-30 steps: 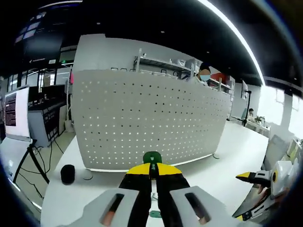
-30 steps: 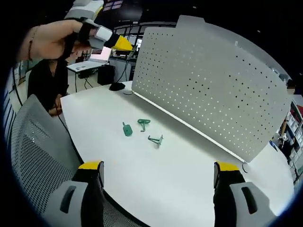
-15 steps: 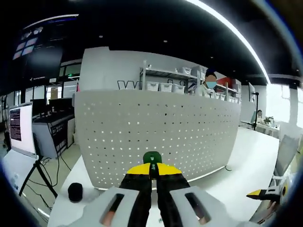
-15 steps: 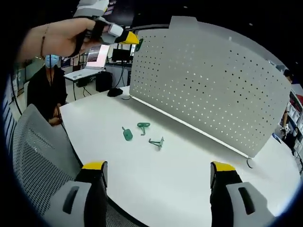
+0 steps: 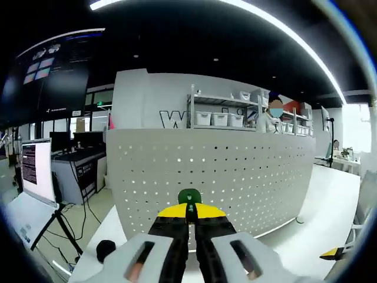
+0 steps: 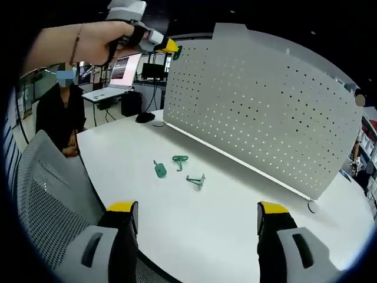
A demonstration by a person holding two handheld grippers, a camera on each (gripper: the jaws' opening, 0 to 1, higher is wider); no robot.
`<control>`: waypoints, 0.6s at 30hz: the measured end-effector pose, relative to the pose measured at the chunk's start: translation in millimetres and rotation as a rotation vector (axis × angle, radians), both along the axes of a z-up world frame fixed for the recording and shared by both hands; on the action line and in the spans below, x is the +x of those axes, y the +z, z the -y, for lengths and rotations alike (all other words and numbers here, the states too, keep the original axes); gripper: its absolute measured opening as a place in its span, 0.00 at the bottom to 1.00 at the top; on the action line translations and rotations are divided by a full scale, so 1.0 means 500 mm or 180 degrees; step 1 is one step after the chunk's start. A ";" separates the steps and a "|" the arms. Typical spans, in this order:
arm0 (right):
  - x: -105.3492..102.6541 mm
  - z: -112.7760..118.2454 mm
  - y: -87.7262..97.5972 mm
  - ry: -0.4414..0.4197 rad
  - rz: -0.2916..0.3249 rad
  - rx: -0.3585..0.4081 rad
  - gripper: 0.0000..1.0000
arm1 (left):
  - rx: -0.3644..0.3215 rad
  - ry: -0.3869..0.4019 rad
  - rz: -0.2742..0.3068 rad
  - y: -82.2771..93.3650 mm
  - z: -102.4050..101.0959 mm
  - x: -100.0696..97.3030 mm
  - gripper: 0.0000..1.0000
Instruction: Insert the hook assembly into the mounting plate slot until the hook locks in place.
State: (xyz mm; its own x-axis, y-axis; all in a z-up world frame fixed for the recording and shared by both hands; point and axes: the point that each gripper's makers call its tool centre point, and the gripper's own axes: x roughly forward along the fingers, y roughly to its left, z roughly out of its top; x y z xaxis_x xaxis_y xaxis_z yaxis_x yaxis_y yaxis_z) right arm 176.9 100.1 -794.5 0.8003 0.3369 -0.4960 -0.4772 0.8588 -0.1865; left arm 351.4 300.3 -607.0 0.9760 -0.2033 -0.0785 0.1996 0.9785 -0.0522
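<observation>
In the left gripper view, the left gripper rises from the bottom centre with its yellow-tipped jaws pinched narrow on a green hook, whose rounded head pokes up just above the tips. Straight beyond it stands the white perforated mounting plate, filling the middle of the frame, with a small dark round object on the white table at lower left. In the right gripper view, the right gripper sits at the bottom with its jaws spread wide and empty; three spare green hooks lie loose on the table in mid-frame, well apart from it. At the upper left of that view a hand carries the left gripper up near the plate's top corner. To do this step well, I would judge that the hook should be squared to the plate's face, its prongs lined up with one row of holes, then pressed in steadily and seated downward without twisting. The grip should stay firm until it catches; the holes are too small here to pick one.
</observation>
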 end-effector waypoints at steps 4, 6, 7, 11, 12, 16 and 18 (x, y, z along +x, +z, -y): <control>0.001 0.003 0.001 -0.0008 0.0020 -0.0005 0.78 | 0.0008 0.0062 0.0040 0.006 -0.010 0.006 0.01; 0.000 0.007 -0.003 -0.0027 -0.0015 -0.0021 0.78 | 0.0045 0.0094 0.0069 0.007 -0.013 0.011 0.01; 0.000 0.006 -0.004 -0.0029 -0.0029 -0.0007 0.78 | 0.0048 0.0107 0.0072 0.007 -0.013 0.014 0.01; -0.001 0.001 -0.008 -0.0004 -0.0062 -0.0018 0.79 | 0.0031 0.0117 0.0093 0.008 -0.010 0.025 0.01; -0.001 0.001 -0.009 -0.0006 -0.0071 -0.0012 0.79 | 0.0056 0.0118 0.0105 0.009 -0.009 0.027 0.01; -0.001 0.003 -0.011 -0.0025 -0.0092 -0.0011 0.79 | 0.0109 0.0128 0.0152 0.016 -0.010 0.037 0.01; 0.000 0.004 -0.011 -0.0032 -0.0086 -0.0012 0.79 | 0.0095 0.0144 0.0163 0.017 -0.012 0.044 0.01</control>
State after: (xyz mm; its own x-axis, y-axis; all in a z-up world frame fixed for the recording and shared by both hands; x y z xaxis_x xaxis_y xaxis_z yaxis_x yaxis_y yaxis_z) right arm 176.8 98.0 -799.9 0.7900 0.3269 -0.5187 -0.4733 0.8630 -0.1769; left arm 373.6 306.5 -598.4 0.9870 -0.1572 -0.0337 0.1568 0.9875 -0.0136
